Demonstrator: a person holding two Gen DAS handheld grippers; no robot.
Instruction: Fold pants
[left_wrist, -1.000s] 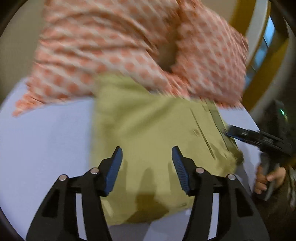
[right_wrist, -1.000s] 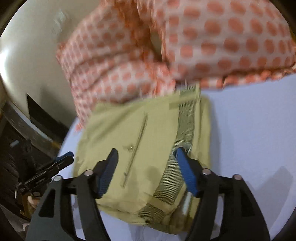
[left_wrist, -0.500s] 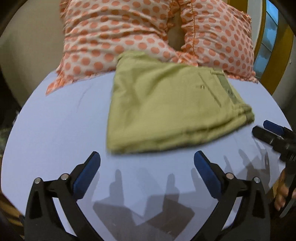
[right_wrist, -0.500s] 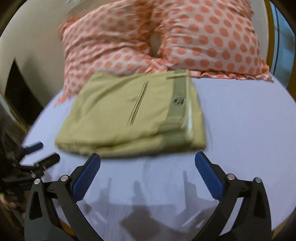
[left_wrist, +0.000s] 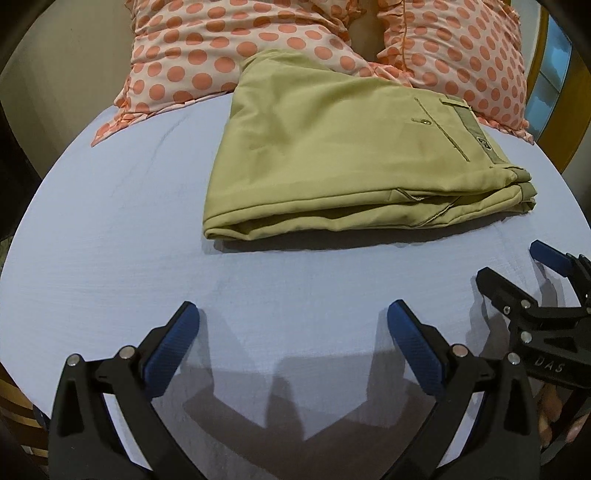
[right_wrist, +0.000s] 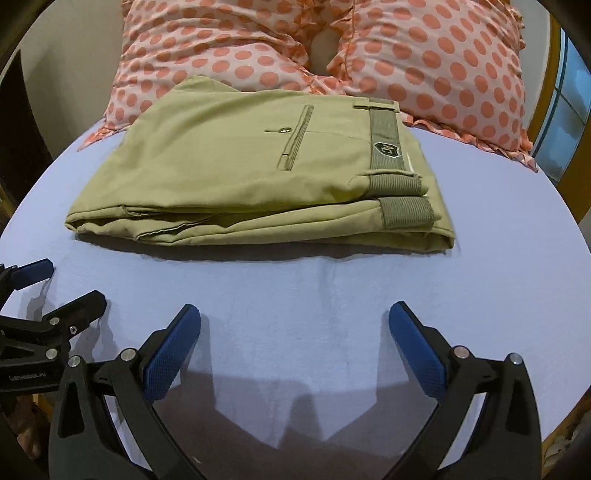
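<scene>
The olive-green pants (left_wrist: 332, 147) lie folded into a compact stack on the light blue bed sheet (left_wrist: 110, 258), back pocket and waistband up; they also show in the right wrist view (right_wrist: 240, 166). My left gripper (left_wrist: 291, 332) is open and empty, hovering over the sheet in front of the pants. My right gripper (right_wrist: 295, 332) is open and empty too, in front of the pants. The right gripper shows at the right edge of the left wrist view (left_wrist: 517, 280). The left gripper shows at the left edge of the right wrist view (right_wrist: 55, 291).
Two pink pillows with orange dots (left_wrist: 221, 48) (right_wrist: 443, 66) lean behind the pants, touching their far edge. A yellow-framed window (right_wrist: 569, 110) is at the right. The sheet's front edge curves below the grippers.
Both grippers have pulled back from over the pants and opened wide. The pants now lie flat and untouched farther ahead.
</scene>
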